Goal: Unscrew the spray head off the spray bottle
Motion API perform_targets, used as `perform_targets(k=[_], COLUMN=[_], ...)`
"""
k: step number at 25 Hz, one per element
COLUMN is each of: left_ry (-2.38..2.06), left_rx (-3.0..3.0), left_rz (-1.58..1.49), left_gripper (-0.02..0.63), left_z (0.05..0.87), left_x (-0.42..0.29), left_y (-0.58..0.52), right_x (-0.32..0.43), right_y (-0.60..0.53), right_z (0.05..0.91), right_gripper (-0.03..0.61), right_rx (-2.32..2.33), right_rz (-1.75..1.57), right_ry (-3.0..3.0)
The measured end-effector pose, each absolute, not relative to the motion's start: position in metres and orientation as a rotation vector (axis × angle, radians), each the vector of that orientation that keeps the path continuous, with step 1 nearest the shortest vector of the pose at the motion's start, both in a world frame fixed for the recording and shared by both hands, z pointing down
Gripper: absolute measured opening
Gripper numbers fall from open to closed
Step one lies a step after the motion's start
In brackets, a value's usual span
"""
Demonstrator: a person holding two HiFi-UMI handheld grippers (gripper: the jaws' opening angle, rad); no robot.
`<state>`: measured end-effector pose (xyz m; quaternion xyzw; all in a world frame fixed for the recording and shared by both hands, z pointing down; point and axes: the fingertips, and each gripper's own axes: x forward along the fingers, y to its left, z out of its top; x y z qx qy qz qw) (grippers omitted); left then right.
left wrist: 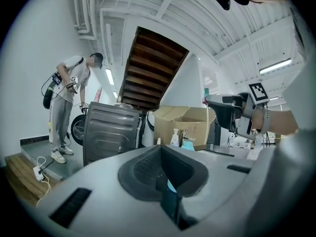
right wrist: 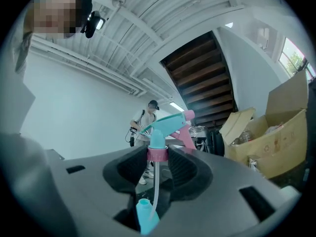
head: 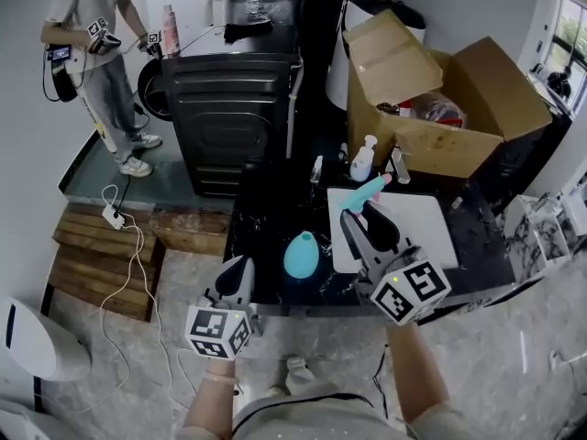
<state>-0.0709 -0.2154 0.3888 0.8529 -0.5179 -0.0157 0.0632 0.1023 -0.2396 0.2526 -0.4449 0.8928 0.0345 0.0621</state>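
Jaws of the right gripper (right wrist: 158, 155) clamp the pink collar of the spray head (right wrist: 165, 125). The head stands upright, its nozzle pointing up and right and its clear dip tube trailing below. Left of the jaws, the teal spray bottle (head: 301, 255) stands headless on the dark counter (head: 275, 218). Further left is the left gripper (left wrist: 161, 176), jaws together and empty.

dark marbled counter (head: 266, 236), teal bottle (head: 301, 256), white board (head: 429, 232), pump bottle (head: 362, 163), cardboard box (head: 459, 149)

Your left gripper (head: 240, 280): low at near left, pointing away from you, jaws pressed together on nothing. Your right gripper (head: 360, 220): farther out on the right, jaws clamped on the teal-and-pink plastic spray head (right wrist: 159, 132) at its collar.
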Motion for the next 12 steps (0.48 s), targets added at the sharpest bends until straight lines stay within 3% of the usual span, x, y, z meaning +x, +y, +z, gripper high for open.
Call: perform_targets(k=[12], left_ry=[-1.598], left_rx=[2.585], left_rz=[0.002], left_gripper=[0.005], left_z=[0.393], left_x=[-0.079], left_y=[-0.196], right_x=[0.133], right_y=[-0.213], right_z=[0.3], right_gripper=[0.138], right_rx=[-1.461], right_rz=[-0.027], right_ry=[2.67])
